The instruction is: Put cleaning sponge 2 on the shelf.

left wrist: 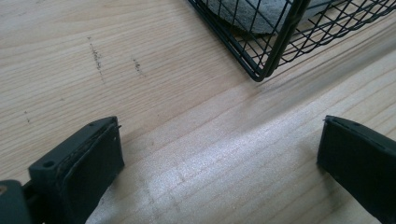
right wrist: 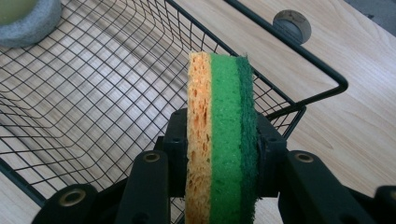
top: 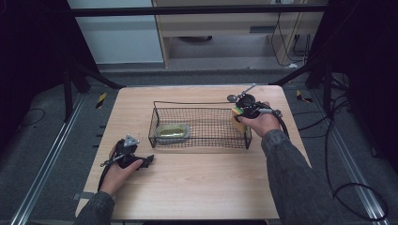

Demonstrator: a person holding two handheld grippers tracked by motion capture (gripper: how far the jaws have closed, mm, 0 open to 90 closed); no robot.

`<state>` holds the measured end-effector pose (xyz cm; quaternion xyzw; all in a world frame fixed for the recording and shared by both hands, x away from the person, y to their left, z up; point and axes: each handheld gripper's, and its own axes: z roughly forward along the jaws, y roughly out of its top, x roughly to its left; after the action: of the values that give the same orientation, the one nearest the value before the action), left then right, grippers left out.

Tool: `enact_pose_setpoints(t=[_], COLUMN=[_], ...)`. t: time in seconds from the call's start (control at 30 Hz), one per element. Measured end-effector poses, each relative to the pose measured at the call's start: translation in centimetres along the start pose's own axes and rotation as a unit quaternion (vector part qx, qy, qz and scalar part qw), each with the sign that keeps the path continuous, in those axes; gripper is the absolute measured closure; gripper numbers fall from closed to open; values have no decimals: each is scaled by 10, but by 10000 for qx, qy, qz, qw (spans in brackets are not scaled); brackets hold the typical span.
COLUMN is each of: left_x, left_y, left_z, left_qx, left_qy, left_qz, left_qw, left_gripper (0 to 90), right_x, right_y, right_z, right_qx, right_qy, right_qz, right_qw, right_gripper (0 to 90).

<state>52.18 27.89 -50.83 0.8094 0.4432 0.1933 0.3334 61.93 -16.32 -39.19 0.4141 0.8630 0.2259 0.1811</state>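
So the main thing on the table (top: 187,197) is a black wire basket (top: 199,104), a long rectangular one sitting roughly in the middle of the light wood top. Inside it, at the left end, a grey oval dish (top: 172,131) is lying flat on the mesh floor, and something yellowish-green is sitting in it, can't really tell what it is. In the right gripper view the dish (right wrist: 28,23) is peeking in at the top left corner, well apart from everything else in the basket (right wrist: 93,93).

The right gripper (top: 241,112) is clamping down on a sponge (top: 237,119) and holding it at the right end of the basket, right around the rim there. Up close the sponge (right wrist: 222,140) is standing on edge between the two black jaws, squeezed from both flat sides: orange porous layer on one side, bright green in the middle, dark green scrubby layer on the other. It's hanging over the basket's mesh near the corner, not resting on it as far as I can tell.

A small round grey thing (right wrist: 292,25) is sitting on the table just outside that corner.

The left gripper (top: 149,158) is resting on the table just off the basket's near left corner, jaws spread wide with nothing but bare wood between them.
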Motion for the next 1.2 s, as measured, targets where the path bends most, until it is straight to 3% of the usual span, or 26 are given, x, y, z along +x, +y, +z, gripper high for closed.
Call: enact_pose_setpoints(t=[1.2], left_x=[0], left_y=[0], left_z=[0], left_qx=[-8], left_qy=[4], left_qz=[12], left_qw=[10000], left_gripper=[0], right_x=[-2], right_y=[-3], right_z=[27], right_qx=[183], right_qy=[-15], right_qz=[159], right_qw=[9997], right_gripper=[646])
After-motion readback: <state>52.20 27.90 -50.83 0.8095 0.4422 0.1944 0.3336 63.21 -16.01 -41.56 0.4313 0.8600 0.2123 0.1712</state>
